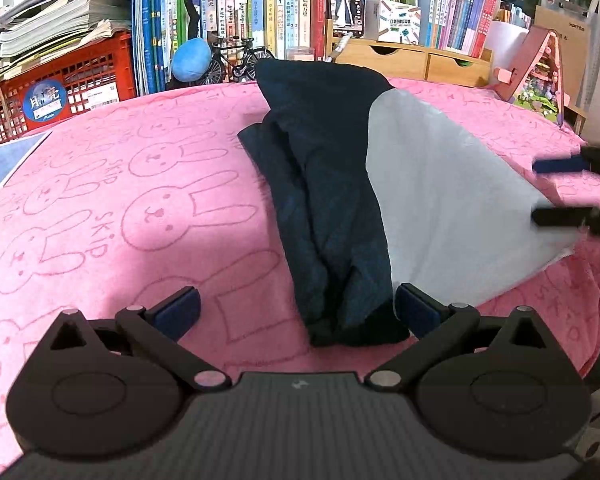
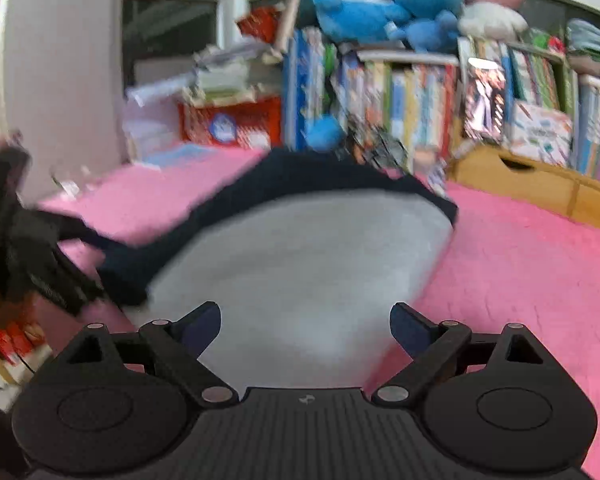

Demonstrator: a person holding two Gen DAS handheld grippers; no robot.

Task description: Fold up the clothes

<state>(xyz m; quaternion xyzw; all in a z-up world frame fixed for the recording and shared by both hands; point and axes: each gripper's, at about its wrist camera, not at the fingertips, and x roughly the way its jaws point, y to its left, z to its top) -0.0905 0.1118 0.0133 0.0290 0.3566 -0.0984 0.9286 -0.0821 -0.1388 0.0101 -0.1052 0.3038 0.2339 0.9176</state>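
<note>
Pink rabbit-print blanket (image 1: 100,200) across table. Dark navy garment (image 1: 324,216) with pale grey panel (image 1: 452,208) mid-blanket, partly bunched lengthwise. Left gripper (image 1: 296,312) spread wide at near hem, empty. Right gripper (image 2: 304,324) spread wide over grey panel, empty. Likely mid-fold; pinching an edge probably next.

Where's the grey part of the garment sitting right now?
In the left wrist view the grey panel lies right of centre on the pink rabbit towel, beside the bunched navy section, with the right gripper at its right edge.
</note>
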